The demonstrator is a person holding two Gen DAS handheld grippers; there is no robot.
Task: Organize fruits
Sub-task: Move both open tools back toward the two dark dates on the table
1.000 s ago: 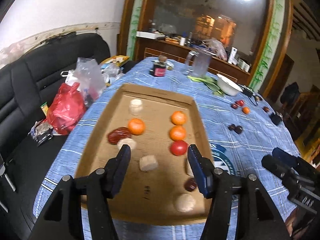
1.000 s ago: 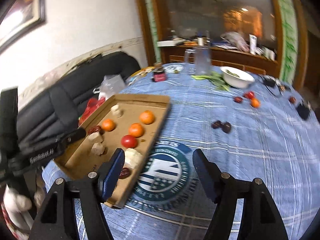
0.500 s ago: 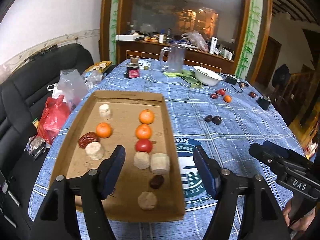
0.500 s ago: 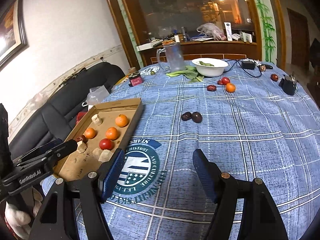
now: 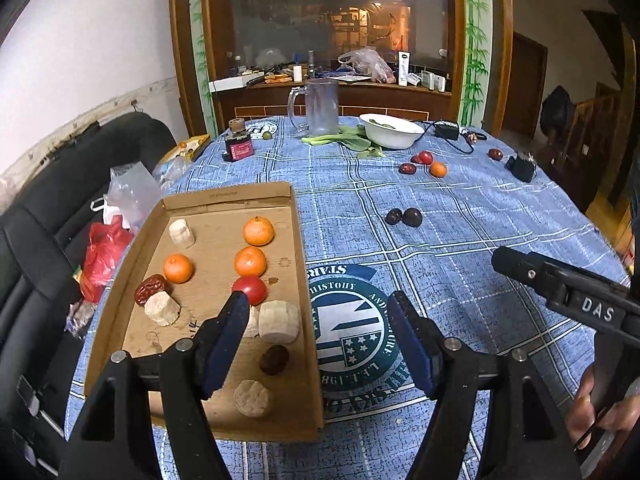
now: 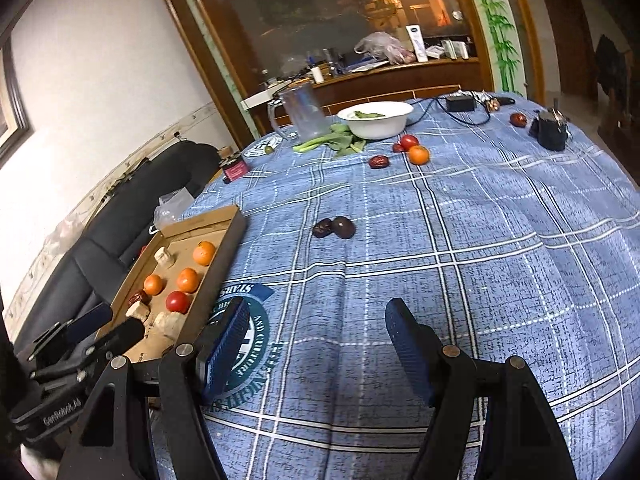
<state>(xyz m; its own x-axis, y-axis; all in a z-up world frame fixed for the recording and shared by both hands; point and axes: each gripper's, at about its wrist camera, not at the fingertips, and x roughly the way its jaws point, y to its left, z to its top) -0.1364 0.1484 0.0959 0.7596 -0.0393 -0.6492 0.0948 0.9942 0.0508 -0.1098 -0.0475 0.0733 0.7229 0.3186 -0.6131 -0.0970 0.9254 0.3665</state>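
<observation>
Both tongs (image 5: 320, 340) (image 6: 314, 346) swung right, empty

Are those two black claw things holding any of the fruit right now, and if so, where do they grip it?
Nothing is held. The left gripper and the right gripper both have their jaws spread apart and empty, above the tablecloth.

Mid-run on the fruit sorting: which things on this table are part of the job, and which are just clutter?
Job:
cardboard tray
oranges in the tray
red tomato
two dark fruits on the cloth
loose orange

Clutter:
white bowl
glass mug
small jar
greens
</observation>
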